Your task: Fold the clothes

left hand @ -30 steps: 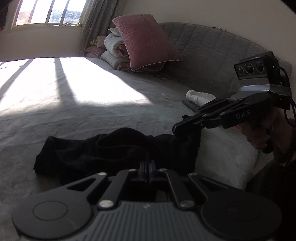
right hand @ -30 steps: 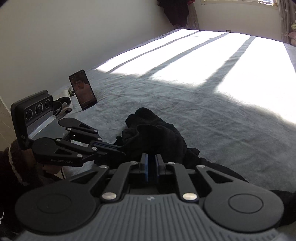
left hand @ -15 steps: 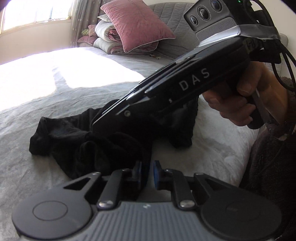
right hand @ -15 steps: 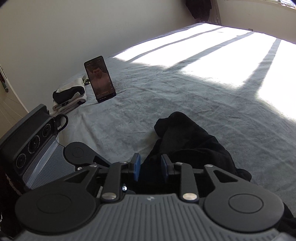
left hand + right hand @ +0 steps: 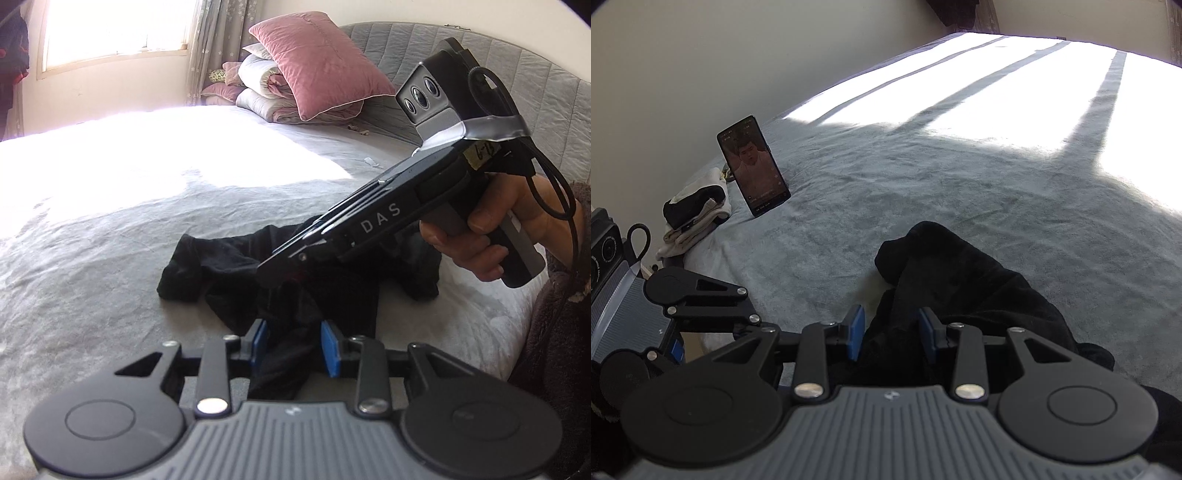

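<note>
Both of your grippers now stand with their blue pads spread apart, where a second ago each was pressed together on the cloth. Your left gripper (image 5: 294, 347) has black fabric lying loosely between its parted pads, and your right gripper (image 5: 892, 334) shows the same, cloth bunched in the gap with neither pad pressing it. The black garment (image 5: 314, 291) lies crumpled on the grey bedspread (image 5: 110, 258) near the bed's edge, one lobe reaching out toward the sunlit part; it sat flatter and wider a second ago and is now heaped more tightly under the two tools.

Your right gripper, seen from the left wrist camera, has swung in over the garment, its tip low on the heap, and its long body now covers the cloth's right side. Your right hand (image 5: 491, 236) wraps the handle.

From the right wrist camera, a phone (image 5: 752, 165) stands propped and lit on the bedspread, well apart from the garment, with a small pile of folded clothes (image 5: 696, 214) just beside it. A pink pillow (image 5: 317, 66) leans on rolled bedding (image 5: 258, 92) against the grey headboard (image 5: 424, 55).
</note>
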Tool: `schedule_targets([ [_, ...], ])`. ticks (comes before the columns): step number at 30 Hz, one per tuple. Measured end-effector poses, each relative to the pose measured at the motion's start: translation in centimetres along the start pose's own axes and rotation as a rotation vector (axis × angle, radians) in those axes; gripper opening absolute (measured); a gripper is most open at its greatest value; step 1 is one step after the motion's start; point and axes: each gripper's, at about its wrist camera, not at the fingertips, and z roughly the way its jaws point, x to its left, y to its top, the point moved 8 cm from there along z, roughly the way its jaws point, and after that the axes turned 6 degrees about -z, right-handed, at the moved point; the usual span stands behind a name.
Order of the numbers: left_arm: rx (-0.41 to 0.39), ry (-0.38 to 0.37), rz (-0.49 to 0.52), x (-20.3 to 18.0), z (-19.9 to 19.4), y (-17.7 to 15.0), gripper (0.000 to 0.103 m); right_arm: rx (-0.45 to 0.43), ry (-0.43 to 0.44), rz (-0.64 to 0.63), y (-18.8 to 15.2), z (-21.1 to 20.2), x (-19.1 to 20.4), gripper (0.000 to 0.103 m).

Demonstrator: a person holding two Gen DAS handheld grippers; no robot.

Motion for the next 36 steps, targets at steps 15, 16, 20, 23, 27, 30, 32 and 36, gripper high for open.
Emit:
schedule_targets([
  [15,0.04,0.04,0.026,-0.6,2.2,0.1,0.032,-0.094,0.039,0.189,0.7,-3.0,-3.0,0.01],
  [16,0.042,0.039,0.031,-0.7,2.3,0.1,0.021,-0.101,0.046,0.202,0.9,-3.2,-3.2,0.01],
  [20,0.043,0.011,0.026,-1.1,2.0,0.2,0.001,-0.126,0.057,0.26,1.1,-3.7,-4.1,0.01],
  [23,0.053,-0.013,0.05,-1.5,1.5,-0.1,0.001,-0.138,0.054,0.298,1.1,-4.0,-4.9,0.01],
  [27,0.116,-0.066,0.113,-2.5,1.1,-1.3,0.001,-0.146,0.048,0.321,1.0,-4.2,-5.5,0.01],
  [30,0.211,-0.1,0.183,-3.4,1.0,-3.2,0.001,-0.15,0.042,0.332,0.9,-4.5,-5.9,0.01],
  [32,0.24,-0.11,0.196,-3.5,0.7,-3.8,0.001,-0.149,0.032,0.335,0.9,-4.6,-6.1,0.01],
  [36,0.231,-0.15,0.126,-2.7,-0.4,-3.3,0.017,-0.154,0.023,0.344,0.8,-4.9,-6.4,0.01],
])
